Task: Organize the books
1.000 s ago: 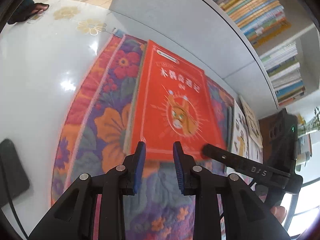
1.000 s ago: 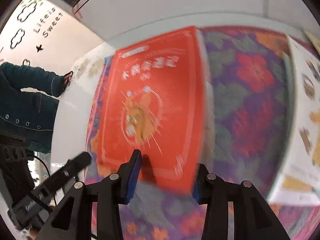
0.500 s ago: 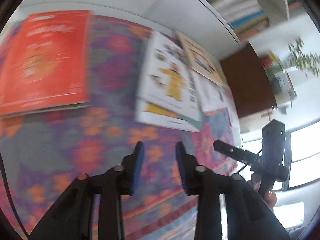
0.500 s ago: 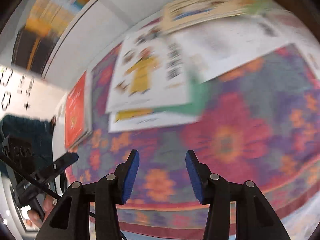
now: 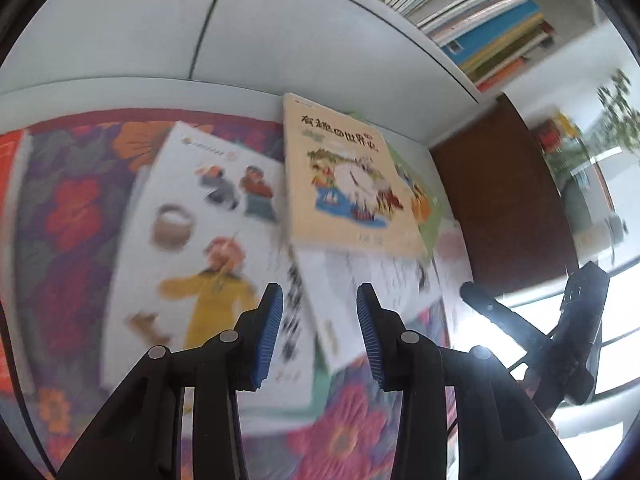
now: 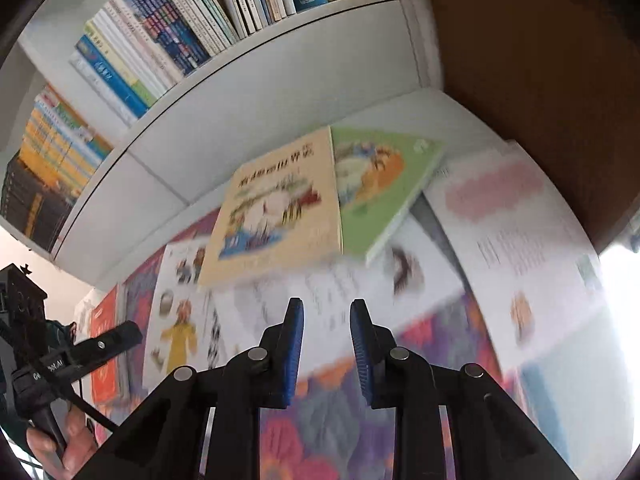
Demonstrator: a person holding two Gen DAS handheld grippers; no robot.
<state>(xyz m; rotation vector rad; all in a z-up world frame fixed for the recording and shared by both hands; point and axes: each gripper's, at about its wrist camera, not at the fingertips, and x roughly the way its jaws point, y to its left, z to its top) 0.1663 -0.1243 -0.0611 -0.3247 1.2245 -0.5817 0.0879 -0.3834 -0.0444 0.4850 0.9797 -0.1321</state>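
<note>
**Both grippers empty above the scattered books**

The left gripper (image 5: 319, 324) is standing open, holding nothing. The right gripper (image 6: 326, 336) jaws have just been closing, nothing between them. The cream-yellow illustrated book (image 6: 280, 208) is lying farther away on the flowered cloth (image 6: 320, 420), overlapping the green book (image 6: 380, 184).

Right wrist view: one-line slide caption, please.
Right gripper, nothing between its jaws, above loose picture books on a floral cloth, cream-covered book overlapping a green one.
</note>
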